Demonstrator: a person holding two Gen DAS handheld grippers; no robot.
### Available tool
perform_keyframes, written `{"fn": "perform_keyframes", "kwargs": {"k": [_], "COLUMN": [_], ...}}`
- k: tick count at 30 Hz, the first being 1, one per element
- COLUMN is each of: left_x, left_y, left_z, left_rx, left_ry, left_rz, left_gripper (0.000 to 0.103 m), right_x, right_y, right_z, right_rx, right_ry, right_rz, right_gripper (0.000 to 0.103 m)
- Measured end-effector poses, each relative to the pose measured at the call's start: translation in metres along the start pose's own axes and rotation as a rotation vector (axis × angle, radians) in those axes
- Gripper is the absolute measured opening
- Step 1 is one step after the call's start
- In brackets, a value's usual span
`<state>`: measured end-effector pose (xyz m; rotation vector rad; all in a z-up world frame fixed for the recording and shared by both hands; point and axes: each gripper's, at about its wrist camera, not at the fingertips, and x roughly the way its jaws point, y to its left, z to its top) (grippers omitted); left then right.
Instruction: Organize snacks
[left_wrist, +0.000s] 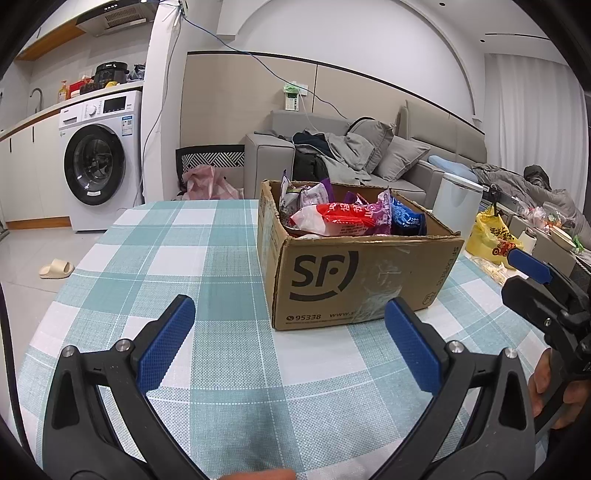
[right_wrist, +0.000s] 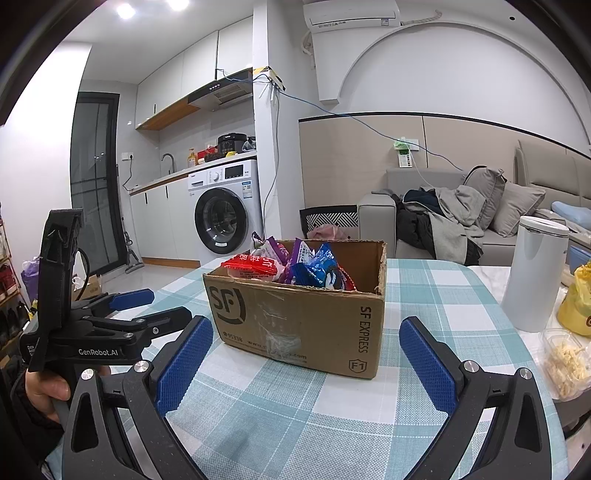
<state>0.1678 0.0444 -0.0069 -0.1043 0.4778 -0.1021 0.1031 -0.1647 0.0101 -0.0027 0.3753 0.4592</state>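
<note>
Right, nearest to us: left gripper (left_wrist: 290, 343) has its blue pads spread wide, nothing between them, hovering over the checked tablecloth (left_wrist: 207, 258). Right gripper (right_wrist: 306, 363) is the same, fingers wide apart and empty, aimed at the cardboard box (right_wrist: 295, 325). The box sits on the table just ahead of both, top open, one rim corner torn. Snack packets (left_wrist: 340, 219) are piled loose inside it: a red-and-white one on top, purple and blue ones behind, some poking above the rim. So the snacks already sit in the box; we can't tell whether that's the sorted end state or a pile waiting to be pulled out. Handling judgement: packets look like light, air-puffed film bags, soft, slick and crushable, so we'd pinch a crimped end seam or a corner, not the belly, with gentle squeeze. The box itself looks stiff enough to nudge but too wide for one gripper. Farther right: white canister (right_wrist: 535, 273), yellow bag (right_wrist: 576, 306), clear tub of pale snacks (right_wrist: 565, 365). Sofa and washing machine beyond.
</note>
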Motion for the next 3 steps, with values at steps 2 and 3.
{"fn": "perform_keyframes", "kwargs": {"k": [2, 3], "left_x": [-0.0002, 0.0002], "left_y": [-0.0001, -0.0005], "left_z": [-0.0003, -0.0004], "left_rx": [0.002, 0.003], "left_ry": [-0.004, -0.003], "left_rz": [0.001, 0.006], "left_gripper": [0.102, 0.102], "right_x": [-0.0001, 0.0000], "right_y": [0.0003, 0.0001], "right_z": [0.0000, 0.0001], "right_rx": [-0.001, -0.001], "right_ry": [-0.001, 0.000], "right_rz": [0.000, -0.001], "right_gripper": [0.103, 0.103]}}
